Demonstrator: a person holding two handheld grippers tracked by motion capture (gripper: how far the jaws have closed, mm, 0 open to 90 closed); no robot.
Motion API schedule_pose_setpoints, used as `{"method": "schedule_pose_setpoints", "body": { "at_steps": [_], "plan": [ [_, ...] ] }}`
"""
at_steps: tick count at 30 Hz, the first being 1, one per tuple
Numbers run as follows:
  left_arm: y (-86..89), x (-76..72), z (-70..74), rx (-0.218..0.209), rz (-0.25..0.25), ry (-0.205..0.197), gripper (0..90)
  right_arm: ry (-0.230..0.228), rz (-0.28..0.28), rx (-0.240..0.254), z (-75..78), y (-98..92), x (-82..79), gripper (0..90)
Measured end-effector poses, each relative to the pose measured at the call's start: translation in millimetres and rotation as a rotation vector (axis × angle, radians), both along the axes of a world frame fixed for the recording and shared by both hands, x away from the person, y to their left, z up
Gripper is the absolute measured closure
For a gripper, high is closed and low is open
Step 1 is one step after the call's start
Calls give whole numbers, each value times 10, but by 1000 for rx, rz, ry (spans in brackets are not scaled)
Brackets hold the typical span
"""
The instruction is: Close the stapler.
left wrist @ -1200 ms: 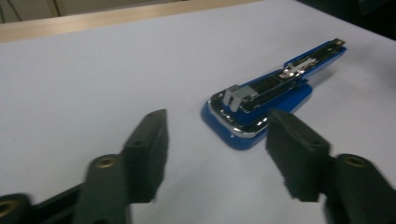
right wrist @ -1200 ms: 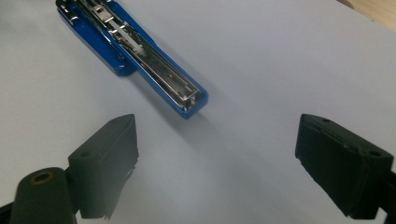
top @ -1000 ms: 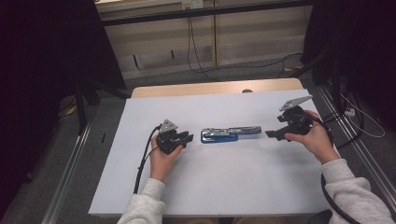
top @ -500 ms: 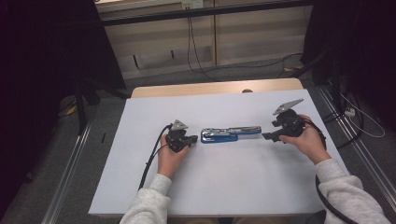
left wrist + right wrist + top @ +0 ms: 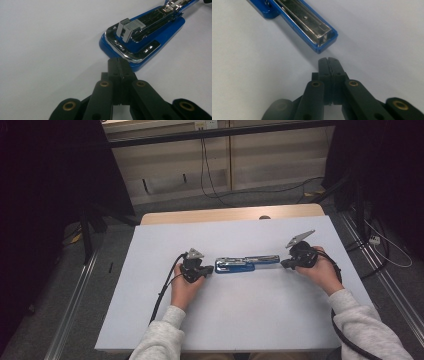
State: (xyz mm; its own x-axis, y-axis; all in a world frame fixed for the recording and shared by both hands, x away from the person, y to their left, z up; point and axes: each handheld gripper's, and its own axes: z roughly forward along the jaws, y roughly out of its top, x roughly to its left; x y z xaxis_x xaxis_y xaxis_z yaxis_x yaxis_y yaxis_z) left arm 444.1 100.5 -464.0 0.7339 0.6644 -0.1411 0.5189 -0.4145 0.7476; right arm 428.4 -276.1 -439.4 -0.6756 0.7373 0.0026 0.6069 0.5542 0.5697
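A blue and chrome stapler point(image 5: 246, 263) lies opened out flat at the middle of the white table point(image 5: 250, 315). Its base end point(image 5: 140, 42) points at my left gripper point(image 5: 206, 270), which is shut and empty, its tips point(image 5: 119, 65) just short of the blue base. The stapler's top arm with the metal staple channel point(image 5: 305, 21) reaches toward my right gripper point(image 5: 285, 264). That gripper is shut too, with its tips point(image 5: 328, 62) a little way from the arm's blue end.
A wooden strip point(image 5: 230, 214) runs along the table's far edge. Cables point(image 5: 205, 165) hang over the floor behind it, and metal rails point(image 5: 385, 280) flank the table. A black cable point(image 5: 165, 287) trails from the left gripper.
Both grippers have moved inward toward the stapler's two ends, the left to the right and the right to the left. The stapler has stayed put.
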Motion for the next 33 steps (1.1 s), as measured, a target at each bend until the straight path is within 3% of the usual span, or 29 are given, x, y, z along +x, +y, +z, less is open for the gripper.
{"method": "schedule_pose_setpoints", "body": {
  "at_steps": [11, 33],
  "plan": [
    [-17, -2, 1, 3, -6, 1, 900, -13, 1, 26, -42, 54, 31, 900],
    [-39, 5, 0, 1, -23, -2, 900, -80, 6, 84, 97, 75, 18, 900]
  ]
}}
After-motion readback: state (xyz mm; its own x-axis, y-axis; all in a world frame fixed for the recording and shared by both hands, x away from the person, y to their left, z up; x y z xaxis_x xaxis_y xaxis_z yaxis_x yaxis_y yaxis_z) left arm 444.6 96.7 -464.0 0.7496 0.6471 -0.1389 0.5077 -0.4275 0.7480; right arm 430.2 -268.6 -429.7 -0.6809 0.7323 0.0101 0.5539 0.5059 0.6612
